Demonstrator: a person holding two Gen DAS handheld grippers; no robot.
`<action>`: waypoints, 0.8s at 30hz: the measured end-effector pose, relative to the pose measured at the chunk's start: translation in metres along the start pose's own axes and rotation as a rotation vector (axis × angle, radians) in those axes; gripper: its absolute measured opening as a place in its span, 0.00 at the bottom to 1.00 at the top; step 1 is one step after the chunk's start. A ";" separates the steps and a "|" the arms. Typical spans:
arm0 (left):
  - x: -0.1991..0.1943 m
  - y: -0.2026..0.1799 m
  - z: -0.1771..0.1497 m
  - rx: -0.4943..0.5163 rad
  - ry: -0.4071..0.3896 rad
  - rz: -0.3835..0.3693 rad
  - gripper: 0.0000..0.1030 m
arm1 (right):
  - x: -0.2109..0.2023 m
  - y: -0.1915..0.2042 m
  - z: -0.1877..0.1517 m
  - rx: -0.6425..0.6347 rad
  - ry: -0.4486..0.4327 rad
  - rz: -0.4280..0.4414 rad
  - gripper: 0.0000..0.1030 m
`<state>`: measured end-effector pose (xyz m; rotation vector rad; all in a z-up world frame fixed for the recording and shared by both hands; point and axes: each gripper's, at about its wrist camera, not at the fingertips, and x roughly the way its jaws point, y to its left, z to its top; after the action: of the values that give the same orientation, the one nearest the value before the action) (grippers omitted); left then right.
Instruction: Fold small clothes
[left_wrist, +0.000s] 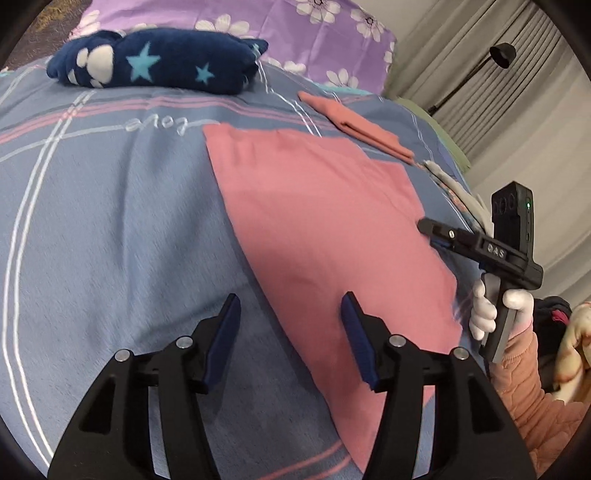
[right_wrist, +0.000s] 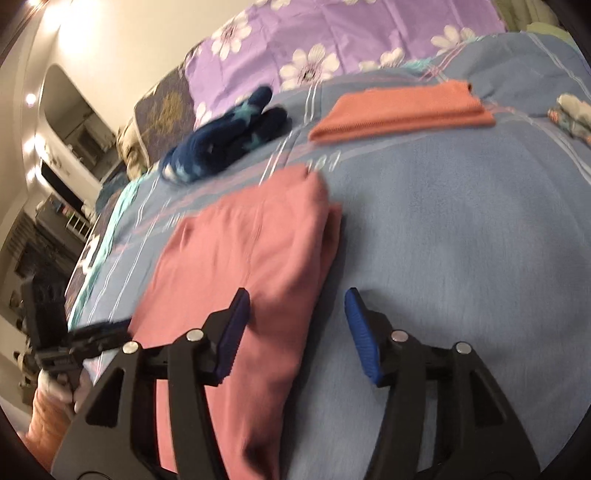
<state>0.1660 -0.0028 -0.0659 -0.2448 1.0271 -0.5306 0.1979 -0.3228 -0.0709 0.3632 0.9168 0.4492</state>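
The pink garment (left_wrist: 317, 236) lies folded flat on the blue bedspread (left_wrist: 110, 229). The left gripper (left_wrist: 290, 339) hovers over its near edge and the right gripper (right_wrist: 295, 328) over its right side, both jaws apart, gripping nothing.

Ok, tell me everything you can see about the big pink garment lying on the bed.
The pink garment is plain, soft-looking knit cloth, folded at least once so layered edges show along one side. It lies flat on the blue striped bedspread. Both the left gripper and the right gripper stand open above its near end, neither clamping it. A stitched seam runs along its length.
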 end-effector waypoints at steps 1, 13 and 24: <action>0.002 0.002 0.000 -0.007 0.002 -0.010 0.56 | -0.001 -0.002 -0.004 0.015 0.011 0.021 0.54; 0.034 0.007 0.023 -0.068 0.010 -0.127 0.51 | 0.044 -0.014 0.022 0.157 0.090 0.202 0.33; -0.022 -0.075 0.033 0.247 -0.189 0.053 0.23 | -0.051 0.070 0.015 -0.139 -0.224 -0.017 0.17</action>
<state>0.1628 -0.0560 -0.0001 -0.0468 0.7740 -0.5688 0.1682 -0.2917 0.0052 0.2720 0.6664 0.4443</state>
